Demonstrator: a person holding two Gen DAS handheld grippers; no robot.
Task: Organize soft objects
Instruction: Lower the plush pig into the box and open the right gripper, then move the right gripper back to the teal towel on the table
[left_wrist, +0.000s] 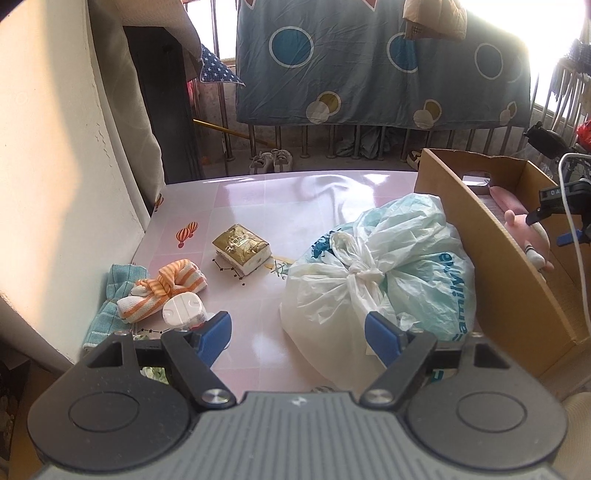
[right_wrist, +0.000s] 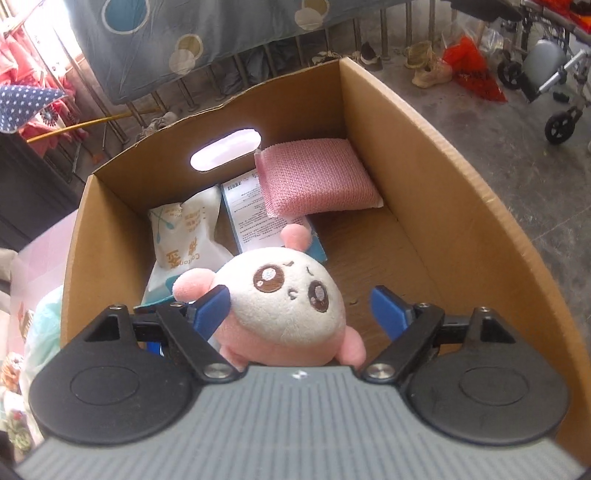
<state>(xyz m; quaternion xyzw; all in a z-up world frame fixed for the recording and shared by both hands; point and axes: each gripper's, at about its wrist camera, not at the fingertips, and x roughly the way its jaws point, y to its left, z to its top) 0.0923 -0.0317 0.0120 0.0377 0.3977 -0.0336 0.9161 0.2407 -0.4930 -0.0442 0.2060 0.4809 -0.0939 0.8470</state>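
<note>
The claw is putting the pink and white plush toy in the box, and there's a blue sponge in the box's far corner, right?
Almost. The sponge is pink, not blue, as the right wrist view shows. The rest holds: the right claw has the plush toy between its fingers over the box.

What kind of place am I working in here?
Probably a home balcony or laundry area: a quilt hangs over a metal railing, shoes sit on the floor, and a small pink table holds household soft items.

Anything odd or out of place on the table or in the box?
Mostly no. One hard-looking white plastic piece sits among the soft items by the striped cloth. The plush toy lies tilted between the open right gripper fingers.
</note>
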